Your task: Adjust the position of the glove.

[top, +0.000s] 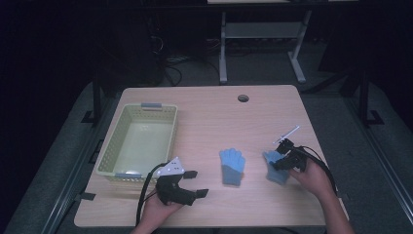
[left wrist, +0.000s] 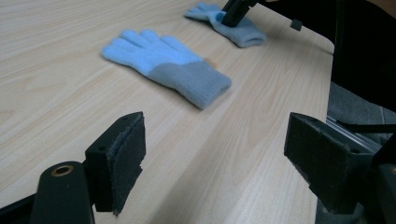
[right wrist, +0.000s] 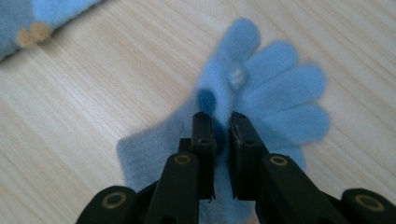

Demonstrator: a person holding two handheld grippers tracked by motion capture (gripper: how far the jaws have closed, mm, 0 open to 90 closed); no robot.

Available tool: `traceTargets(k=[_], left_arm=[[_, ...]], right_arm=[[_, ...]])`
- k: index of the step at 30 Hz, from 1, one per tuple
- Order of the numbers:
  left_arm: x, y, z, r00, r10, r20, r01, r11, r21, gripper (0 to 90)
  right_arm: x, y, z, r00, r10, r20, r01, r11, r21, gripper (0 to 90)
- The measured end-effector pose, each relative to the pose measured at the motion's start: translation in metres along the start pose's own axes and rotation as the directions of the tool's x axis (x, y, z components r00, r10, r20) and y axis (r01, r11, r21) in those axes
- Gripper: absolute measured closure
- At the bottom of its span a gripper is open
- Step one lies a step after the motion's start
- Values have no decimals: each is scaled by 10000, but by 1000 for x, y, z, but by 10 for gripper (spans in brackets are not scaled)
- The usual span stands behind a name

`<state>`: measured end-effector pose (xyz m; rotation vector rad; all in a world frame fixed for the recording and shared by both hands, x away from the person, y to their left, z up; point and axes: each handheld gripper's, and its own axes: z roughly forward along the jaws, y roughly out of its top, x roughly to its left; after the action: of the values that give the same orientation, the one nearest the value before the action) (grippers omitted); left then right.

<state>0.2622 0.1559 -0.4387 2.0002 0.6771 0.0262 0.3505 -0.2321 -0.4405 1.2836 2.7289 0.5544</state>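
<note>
Two light blue gloves with grey cuffs lie flat on the wooden table. The middle glove point(top: 232, 165) point(left wrist: 168, 65) rests alone, fingers pointing away from me. My right gripper point(top: 280, 158) point(right wrist: 222, 133) is shut on the right glove point(top: 274, 169) point(right wrist: 271, 93), pinching a fold of fabric near the base of its thumb. From the left gripper view the right glove point(left wrist: 240, 30) lies far off with the right gripper point(left wrist: 233, 11) on it. Left of the middle glove, my left gripper point(top: 195, 183) point(left wrist: 215, 149) stands open, its jaws wide apart and holding nothing.
A pale yellow mesh basket point(top: 109, 156) stands at the table's left, just behind the left hand. A round cable hole point(top: 243, 98) lies near the far edge. The table's right edge point(top: 316, 141) runs close to the right hand. A corner of the middle glove point(right wrist: 28, 18) lies beyond the right gripper.
</note>
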Motion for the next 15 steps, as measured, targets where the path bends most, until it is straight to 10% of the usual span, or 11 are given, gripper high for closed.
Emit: traceTargets(k=[15], left_arm=[[1, 1, -1, 9999, -135, -19, 135, 9998, -178, 205]], right_arm=[[16, 12, -30, 9996, -269, -62, 264, 9972, -704, 826]])
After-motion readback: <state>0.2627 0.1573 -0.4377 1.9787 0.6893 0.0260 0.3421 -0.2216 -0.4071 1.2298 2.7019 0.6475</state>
